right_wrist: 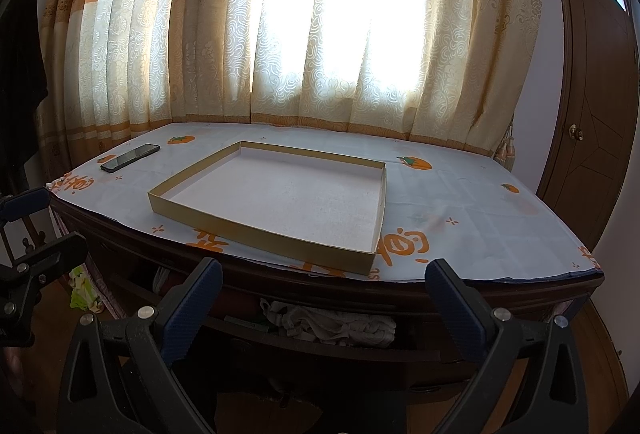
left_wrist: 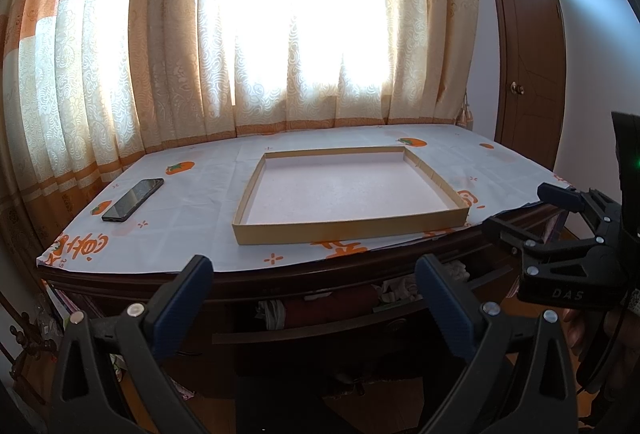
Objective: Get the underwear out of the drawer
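Observation:
A dark wooden drawer (right_wrist: pixel 320 348) under the table's front edge stands pulled partly out. Pale crumpled underwear (right_wrist: pixel 332 324) lies inside it; in the left wrist view only bits of light cloth (left_wrist: pixel 400 290) show in the drawer (left_wrist: pixel 320 330). My left gripper (left_wrist: pixel 316 298) is open and empty, in front of the drawer. My right gripper (right_wrist: pixel 324 302) is open and empty, just in front of and above the underwear. The right gripper also shows at the right of the left wrist view (left_wrist: pixel 520 209), open.
A shallow cardboard tray (right_wrist: pixel 256 230) lies on the table's white cloth with orange prints (right_wrist: pixel 480 234). A black phone (right_wrist: pixel 130 157) lies at the far left. Curtains hang behind the table, a brown door (right_wrist: pixel 592 137) stands at right. Green cloth (right_wrist: pixel 82 294) hangs low left.

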`<state>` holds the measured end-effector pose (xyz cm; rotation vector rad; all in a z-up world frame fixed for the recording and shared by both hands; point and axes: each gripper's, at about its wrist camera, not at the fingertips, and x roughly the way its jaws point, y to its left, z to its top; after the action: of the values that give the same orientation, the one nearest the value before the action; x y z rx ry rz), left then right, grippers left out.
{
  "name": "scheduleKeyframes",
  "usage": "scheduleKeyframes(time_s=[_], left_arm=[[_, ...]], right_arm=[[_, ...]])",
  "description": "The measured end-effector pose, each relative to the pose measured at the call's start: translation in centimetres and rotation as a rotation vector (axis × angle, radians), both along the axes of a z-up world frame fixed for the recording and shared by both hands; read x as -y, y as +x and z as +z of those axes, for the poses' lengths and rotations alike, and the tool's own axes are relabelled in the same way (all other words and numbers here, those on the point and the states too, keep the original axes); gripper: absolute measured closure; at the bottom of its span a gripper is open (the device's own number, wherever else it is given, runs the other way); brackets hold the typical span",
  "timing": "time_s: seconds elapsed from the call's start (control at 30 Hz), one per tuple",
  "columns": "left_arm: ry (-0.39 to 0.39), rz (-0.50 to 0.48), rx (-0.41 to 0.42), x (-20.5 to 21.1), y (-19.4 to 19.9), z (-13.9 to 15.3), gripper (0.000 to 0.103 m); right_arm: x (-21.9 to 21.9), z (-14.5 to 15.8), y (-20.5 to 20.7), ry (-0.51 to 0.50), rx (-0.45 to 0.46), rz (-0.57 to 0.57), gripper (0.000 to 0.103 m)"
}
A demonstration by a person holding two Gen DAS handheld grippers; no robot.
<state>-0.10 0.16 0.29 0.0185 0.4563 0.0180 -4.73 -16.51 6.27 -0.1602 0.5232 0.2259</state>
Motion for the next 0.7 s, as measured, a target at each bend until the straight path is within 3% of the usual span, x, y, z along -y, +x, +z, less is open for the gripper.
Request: scheduleKeyframes(time_s=[0.4,0.7], left_arm=[[-0.004,0.001,-0.031,-0.1,1.1,-1.9,0.000],[-0.015,0.027,-0.061,-0.7,2.4,-3.5,0.000]], right_arm=[[1.0,-1.5,0.6,0.028,0.077,0.047,0.001],[1.0,-5.4,2.8,0.062,0.135,0.115,0.001]])
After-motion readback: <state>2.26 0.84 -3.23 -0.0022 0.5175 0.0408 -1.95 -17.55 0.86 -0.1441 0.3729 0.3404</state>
